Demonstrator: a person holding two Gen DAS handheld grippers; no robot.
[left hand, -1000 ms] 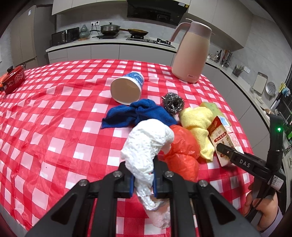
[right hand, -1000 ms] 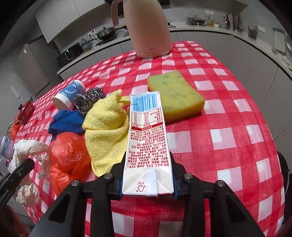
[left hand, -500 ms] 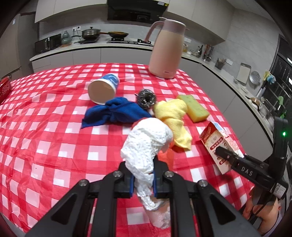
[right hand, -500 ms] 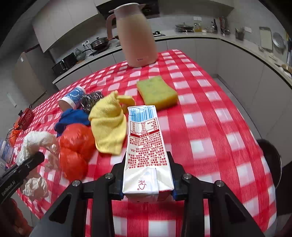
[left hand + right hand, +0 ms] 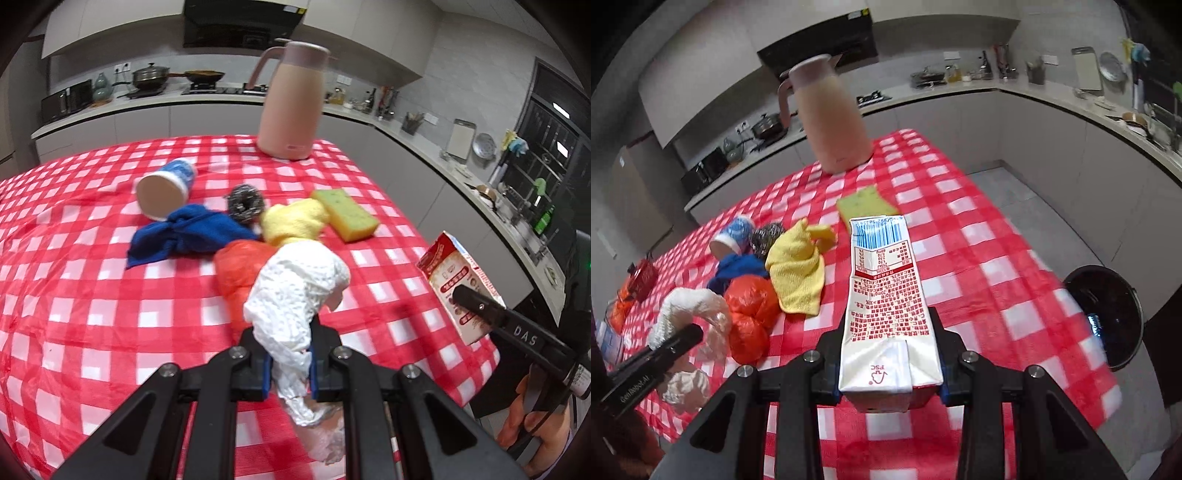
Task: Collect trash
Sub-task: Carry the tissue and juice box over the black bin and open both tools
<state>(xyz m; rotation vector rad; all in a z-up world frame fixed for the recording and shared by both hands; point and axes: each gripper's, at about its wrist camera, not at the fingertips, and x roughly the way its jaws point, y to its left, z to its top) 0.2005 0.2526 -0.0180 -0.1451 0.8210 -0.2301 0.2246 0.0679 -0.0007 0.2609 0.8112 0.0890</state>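
Left wrist view: the left tool (image 5: 288,363) grips a wad of white paper (image 5: 295,291) above the table (image 5: 92,314). Right wrist view: the right tool (image 5: 888,373) clamps a milk carton (image 5: 886,306) held over the table edge, with a black trash bin (image 5: 1104,314) on the floor just beside the table.

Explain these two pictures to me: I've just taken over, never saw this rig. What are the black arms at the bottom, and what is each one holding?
Each picture comes from a camera mounted on a hand-held claw, looking along its two fingers. No robot: a person carries one claw in each hand. The left claw is shut on a crumpled white paper wad. The right claw is shut on a red-and-white carton. On the checked table lie a paper cup, blue cloth, steel scourer, yellow cloth, sponge, orange bag and a pink jug. A black bin stands beside the table.
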